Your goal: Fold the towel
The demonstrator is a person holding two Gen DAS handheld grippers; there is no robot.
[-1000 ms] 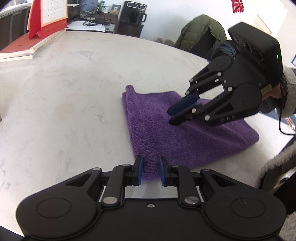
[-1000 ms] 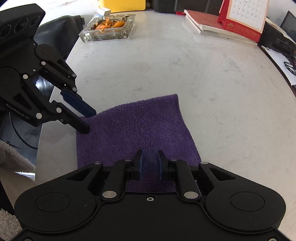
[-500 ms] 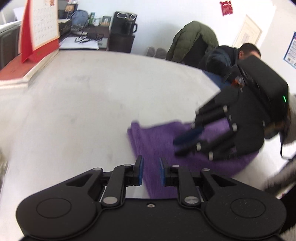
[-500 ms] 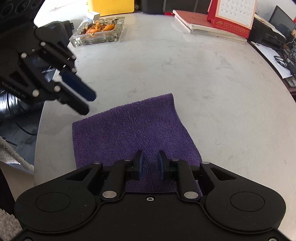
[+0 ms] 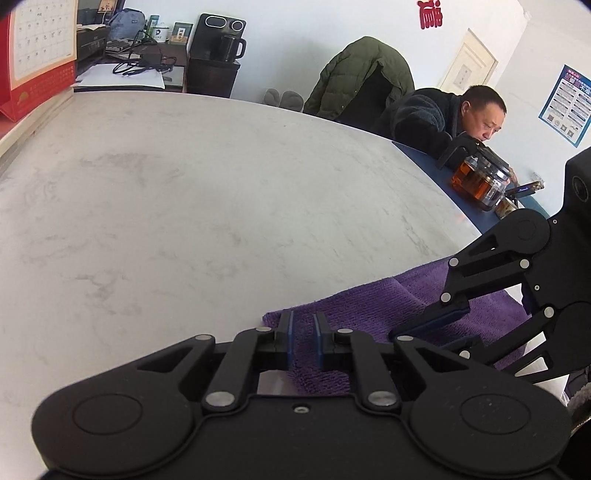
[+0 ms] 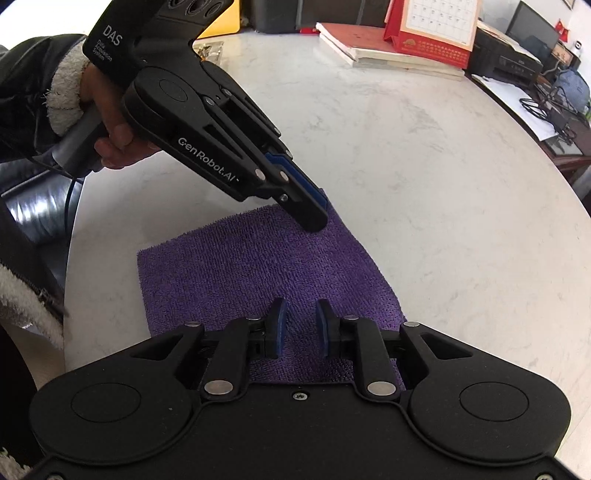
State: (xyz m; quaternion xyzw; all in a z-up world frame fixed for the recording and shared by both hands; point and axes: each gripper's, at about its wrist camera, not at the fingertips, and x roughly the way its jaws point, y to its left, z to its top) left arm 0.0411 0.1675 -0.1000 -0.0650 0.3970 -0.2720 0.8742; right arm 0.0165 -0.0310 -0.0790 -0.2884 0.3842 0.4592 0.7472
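A folded purple towel (image 6: 240,266) lies flat on the white marble table (image 6: 424,184). It also appears in the left wrist view as the towel (image 5: 369,306), low and to the right. My left gripper (image 6: 314,216), held in a hand (image 6: 110,140), points down at the towel's far right corner, its tips at the cloth. In its own view the left gripper (image 5: 303,326) shows a narrow gap with no cloth pinched. My right gripper (image 6: 301,317) hovers open over the towel's near edge. The right gripper (image 5: 428,332) also shows its fingers apart from the side.
A red desk calendar (image 6: 436,26) on stacked books (image 6: 369,51) stands at the far table edge. A seated person (image 5: 443,114) and a glass teapot (image 5: 480,181) are beyond the rim. A black leather chair (image 6: 33,221) is beside the table.
My left gripper has swung from the towel's near left edge across to its far corner and tilted down onto it. The right gripper stays over the near edge. The towel has not moved.
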